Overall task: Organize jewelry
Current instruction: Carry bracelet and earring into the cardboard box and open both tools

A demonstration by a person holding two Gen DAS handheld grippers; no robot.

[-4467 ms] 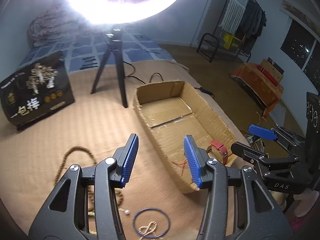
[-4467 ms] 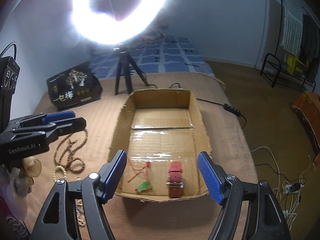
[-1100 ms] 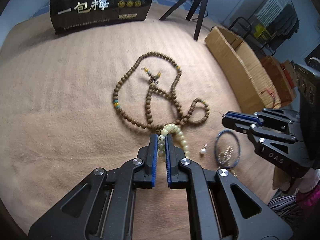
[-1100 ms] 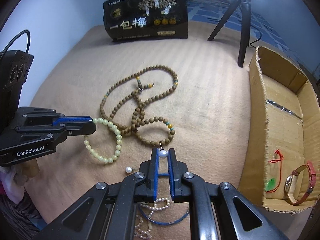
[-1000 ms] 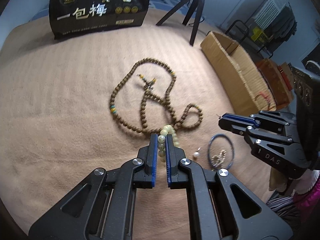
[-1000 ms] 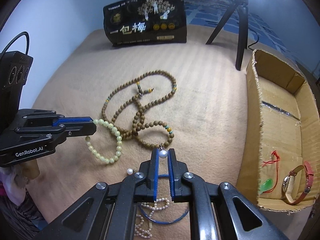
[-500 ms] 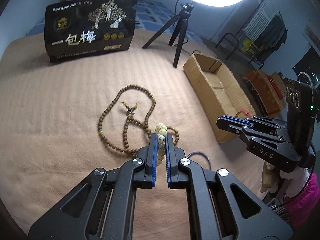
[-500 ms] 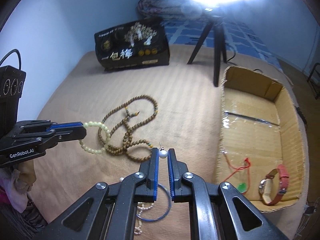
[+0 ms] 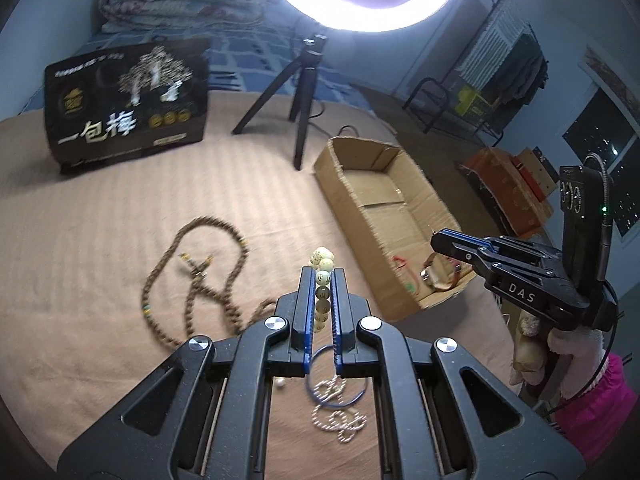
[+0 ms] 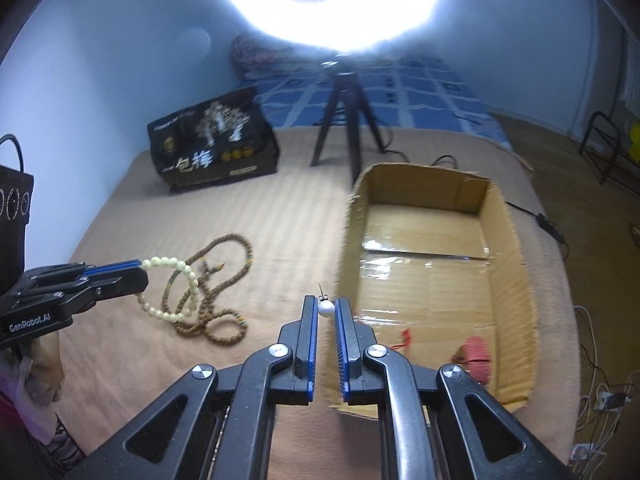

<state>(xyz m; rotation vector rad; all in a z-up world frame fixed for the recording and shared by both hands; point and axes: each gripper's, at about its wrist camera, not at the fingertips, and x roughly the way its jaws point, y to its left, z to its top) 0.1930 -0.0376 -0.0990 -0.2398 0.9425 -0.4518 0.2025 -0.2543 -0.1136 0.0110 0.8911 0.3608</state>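
My left gripper [image 9: 322, 277] is shut on a pale green bead bracelet [image 9: 322, 265] and holds it above the tan blanket; the bracelet hangs from it in the right wrist view [image 10: 176, 280]. My right gripper [image 10: 326, 307] is shut on a white pearl earring [image 10: 325, 307], just left of the near end of the open cardboard box [image 10: 516, 248]. The box [image 9: 332, 184] holds a red-strapped watch [image 10: 474, 354] and a red-corded green pendant [image 9: 402, 270]. A long brown bead necklace [image 9: 192, 276] lies on the blanket.
A blue bangle [image 9: 334, 384], a pearl chain [image 9: 340, 412] and a loose pearl earring [image 9: 281, 383] lie below my left gripper. A black bag [image 9: 128, 108] and a ring-light tripod [image 9: 300, 80] stand at the back. Cables lie at the blanket's right edge [image 10: 600, 392].
Both grippers have risen off the blanket with the bracelet and the earring and swung right toward the box. The other jewelry has not moved.
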